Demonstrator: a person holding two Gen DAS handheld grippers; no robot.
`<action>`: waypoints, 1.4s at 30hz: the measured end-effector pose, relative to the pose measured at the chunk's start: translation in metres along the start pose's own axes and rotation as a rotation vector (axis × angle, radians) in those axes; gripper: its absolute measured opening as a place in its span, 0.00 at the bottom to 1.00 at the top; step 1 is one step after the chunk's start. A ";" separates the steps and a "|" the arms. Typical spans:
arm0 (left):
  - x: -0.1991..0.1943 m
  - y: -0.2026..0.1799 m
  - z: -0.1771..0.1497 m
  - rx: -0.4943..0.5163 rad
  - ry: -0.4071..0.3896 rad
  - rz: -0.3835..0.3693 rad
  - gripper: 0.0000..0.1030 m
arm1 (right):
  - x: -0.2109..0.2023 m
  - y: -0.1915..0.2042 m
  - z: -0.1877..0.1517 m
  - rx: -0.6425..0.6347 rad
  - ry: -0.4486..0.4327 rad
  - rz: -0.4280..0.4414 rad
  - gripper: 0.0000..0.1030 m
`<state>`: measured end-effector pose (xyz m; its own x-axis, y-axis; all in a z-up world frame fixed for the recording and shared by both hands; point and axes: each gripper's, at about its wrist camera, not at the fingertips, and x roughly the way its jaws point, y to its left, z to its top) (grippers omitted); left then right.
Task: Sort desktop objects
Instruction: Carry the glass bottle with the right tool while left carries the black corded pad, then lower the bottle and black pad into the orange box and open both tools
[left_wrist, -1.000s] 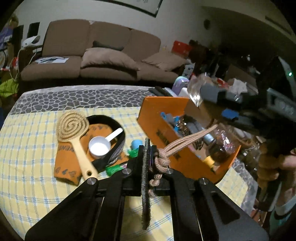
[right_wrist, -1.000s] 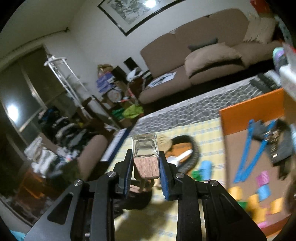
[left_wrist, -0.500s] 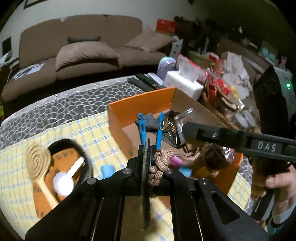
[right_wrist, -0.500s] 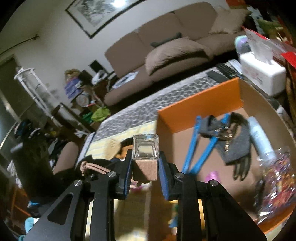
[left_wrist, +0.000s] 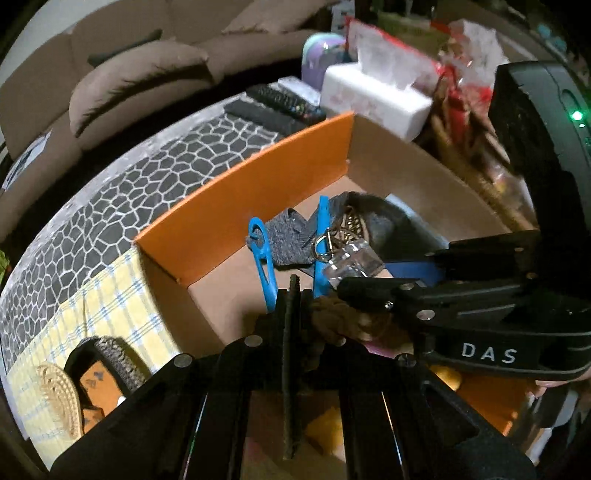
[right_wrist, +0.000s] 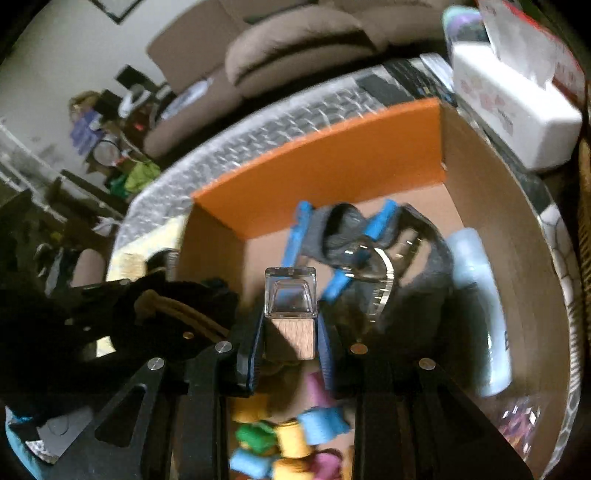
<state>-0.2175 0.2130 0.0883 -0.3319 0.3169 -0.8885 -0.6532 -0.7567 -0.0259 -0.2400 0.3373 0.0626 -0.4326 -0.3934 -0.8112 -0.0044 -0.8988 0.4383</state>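
Right wrist view: the small glass bottle with a wooden cap (right_wrist: 290, 312) is clamped by the cap between the right gripper's (right_wrist: 290, 345) fingers, above the orange box (right_wrist: 332, 162), probably for dropping inside. The left gripper (left_wrist: 295, 325) pinches a braided cord (left_wrist: 332, 317) over the same box.

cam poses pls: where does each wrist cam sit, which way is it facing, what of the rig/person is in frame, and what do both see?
Left wrist: on the left hand-held gripper, looking down into the orange box; pinches a flat pad and braided cord; right hand-held gripper crosses in front.
Right wrist: on the right hand-held gripper, facing down into the box; holds a small glass bottle by its wooden cap.
Shared: box, blue clips, tissue box.
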 end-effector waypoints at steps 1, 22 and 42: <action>0.008 -0.002 0.003 0.008 0.020 0.012 0.05 | 0.004 -0.006 0.002 0.010 0.016 -0.011 0.25; 0.044 0.006 0.012 0.005 0.081 0.122 0.38 | 0.018 -0.037 0.006 0.066 0.098 -0.119 0.27; -0.071 0.016 -0.020 -0.113 -0.040 0.045 0.66 | -0.036 0.005 -0.009 0.037 0.028 -0.132 0.61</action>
<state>-0.1904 0.1670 0.1421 -0.3873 0.3023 -0.8710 -0.5568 -0.8297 -0.0404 -0.2161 0.3456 0.0906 -0.4010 -0.2780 -0.8728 -0.0931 -0.9355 0.3408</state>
